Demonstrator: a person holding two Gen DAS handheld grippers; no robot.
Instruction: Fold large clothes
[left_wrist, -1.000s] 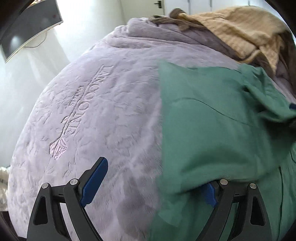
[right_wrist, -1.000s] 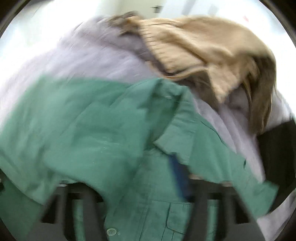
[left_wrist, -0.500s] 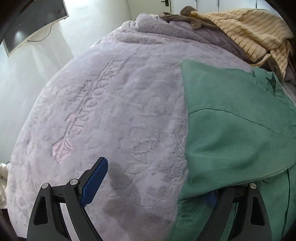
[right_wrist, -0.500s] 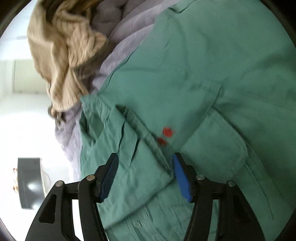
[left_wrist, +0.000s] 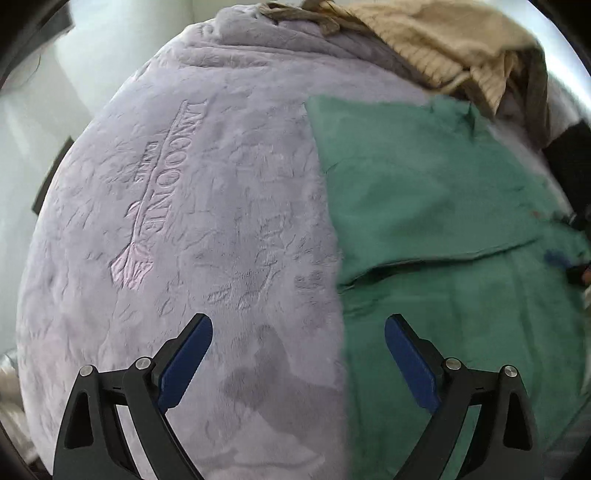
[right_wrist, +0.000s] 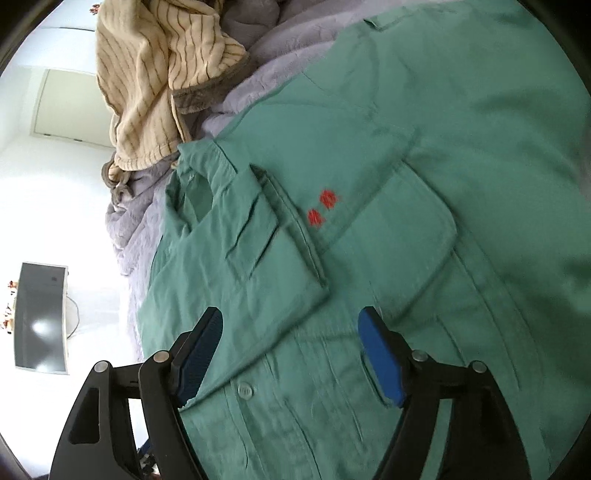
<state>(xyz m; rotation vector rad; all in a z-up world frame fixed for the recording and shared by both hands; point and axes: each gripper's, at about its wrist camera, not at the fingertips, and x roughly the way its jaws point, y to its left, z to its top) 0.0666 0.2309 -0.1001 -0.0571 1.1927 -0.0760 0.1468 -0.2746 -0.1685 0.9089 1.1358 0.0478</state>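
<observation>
Two grippers hang over a green shirt (right_wrist: 406, 184) spread on a lilac plush blanket (left_wrist: 184, 221) that covers a bed; the left gripper (left_wrist: 298, 338) points steeply down with its blue-padded fingers (left_wrist: 188, 358) set wide and nothing between them, one finger over the blanket, the other over the shirt's straight folded edge; the right gripper (right_wrist: 291, 332) hovers above the shirt's button placket, its jaws opening, with cloth below them but not pinched; a folded-in sleeve lies across the shirt's front, its cuff just beside a small red embroidered mark (right_wrist: 321, 208) above a chest pocket; a white button (right_wrist: 244, 390) shows near the left finger of that gripper; a beige striped garment (right_wrist: 159, 74) sits bunched at the head of the bed, beyond the shirt's collar; a dark monitor (right_wrist: 40, 317) hangs on the pale wall.
</observation>
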